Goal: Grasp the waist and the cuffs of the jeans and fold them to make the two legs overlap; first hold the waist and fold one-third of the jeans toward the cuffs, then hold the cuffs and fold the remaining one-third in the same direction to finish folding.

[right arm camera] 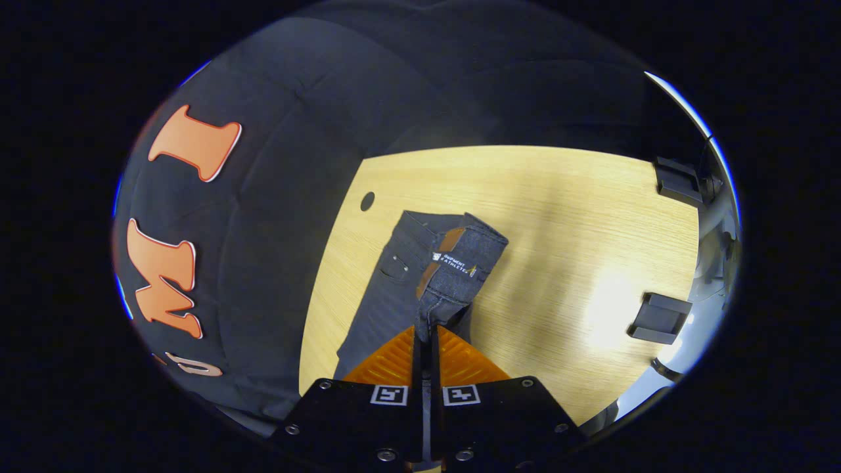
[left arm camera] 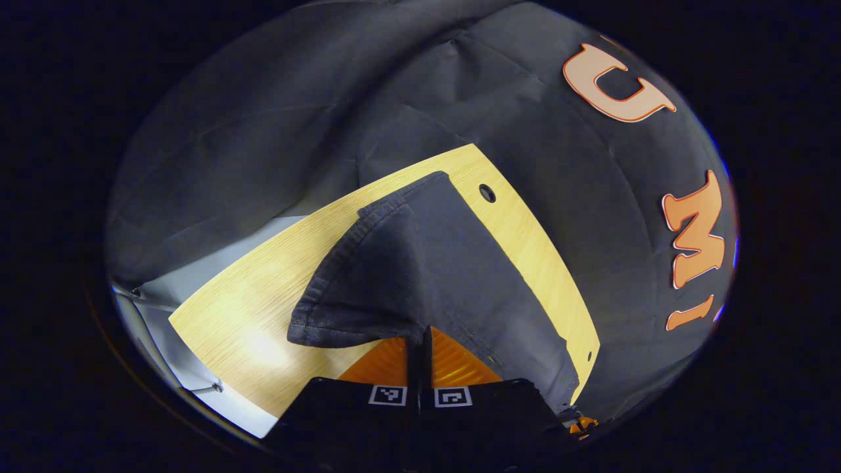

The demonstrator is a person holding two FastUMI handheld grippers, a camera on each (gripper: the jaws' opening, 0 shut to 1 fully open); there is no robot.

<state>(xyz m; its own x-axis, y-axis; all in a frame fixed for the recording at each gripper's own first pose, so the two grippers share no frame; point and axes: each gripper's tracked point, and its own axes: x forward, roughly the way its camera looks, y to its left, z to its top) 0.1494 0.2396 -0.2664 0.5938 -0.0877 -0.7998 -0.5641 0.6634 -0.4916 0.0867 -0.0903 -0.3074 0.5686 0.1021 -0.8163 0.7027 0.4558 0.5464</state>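
Observation:
Dark jeans [left arm camera: 433, 263] lie on a light wooden table [left arm camera: 250, 309]. In the left gripper view the hemmed cuff end rises off the table into my left gripper [left arm camera: 422, 332], whose fingers are shut on the fabric. In the right gripper view the waist end of the jeans [right arm camera: 453, 263], with a brown patch and a white label, is lifted and turned over. My right gripper [right arm camera: 427, 328] is shut on the waistband just below that label. The rest of the jeans lies flat along the table's left side.
The black booth wall [right arm camera: 276, 197] stands close behind the table. A round hole [right arm camera: 367, 201] marks the table corner near the jeans. Two dark brackets [right arm camera: 659, 317] sit at the table's right edge. Bare wood [right arm camera: 578, 249] spreads right of the jeans.

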